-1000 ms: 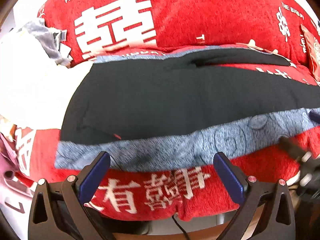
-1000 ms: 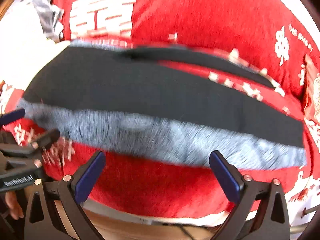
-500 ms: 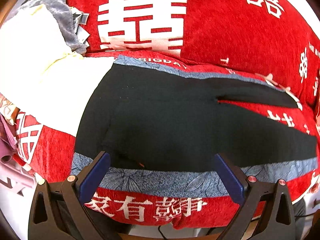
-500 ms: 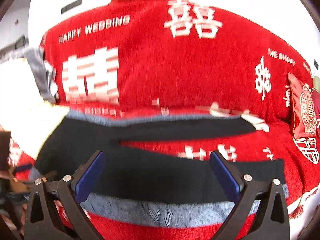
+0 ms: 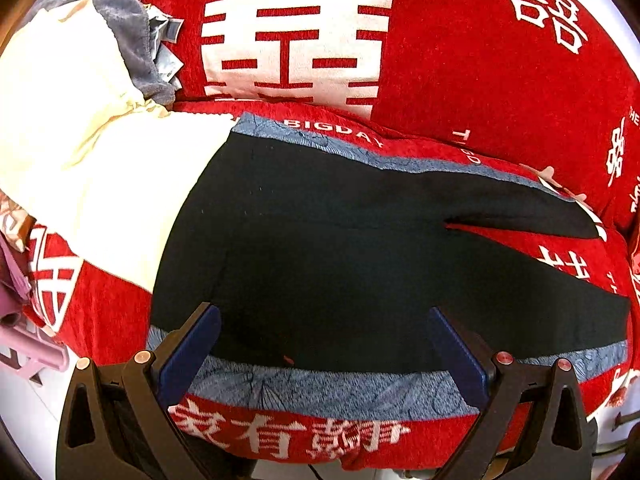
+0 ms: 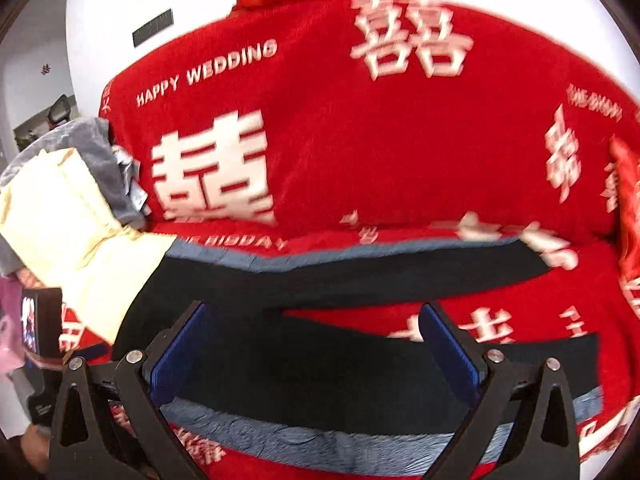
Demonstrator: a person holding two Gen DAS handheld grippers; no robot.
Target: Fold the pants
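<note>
Scene layout, left to right, as both wrist views show it.

1. Far left: a cream-coloured garment point(image 5: 80, 152) lies on the sofa seat point(image 5: 280, 436), with a grey fleece item point(image 5: 124, 28) behind it. The cream fabric touches, and appears to pass under, the waist end of the black pants point(image 5: 340, 260). In the right wrist view a small device with a lit screen point(image 6: 34, 322) sits at the left edge.

2. Centre: the pants lie flat across the red sofa seat, waist to the left and legs to the right. A blue-grey patterned side stripe point(image 5: 340, 392) runs along the near edge; a matching stripe runs along the far edge.

3. Right: the two legs are spread apart, and red seat fabric shows in the gap between them. The red sofa backrest point(image 6: 360, 152), printed with white characters, rises behind.

Gripper status:
- Left gripper point(image 5: 324, 344): fingers spread wide, holding nothing, positioned over the near waist and hip area of the pants.
- Right gripper point(image 6: 312, 344): fingers spread wide, holding nothing, positioned over the near leg. This view is motion-blurred.

Task progress: the pants are laid out and fairly smooth. No fold is visible. Judged from this layout, the work is at its start. Remaining steps probably include bringing one leg over the other, then folding along the length.
</note>
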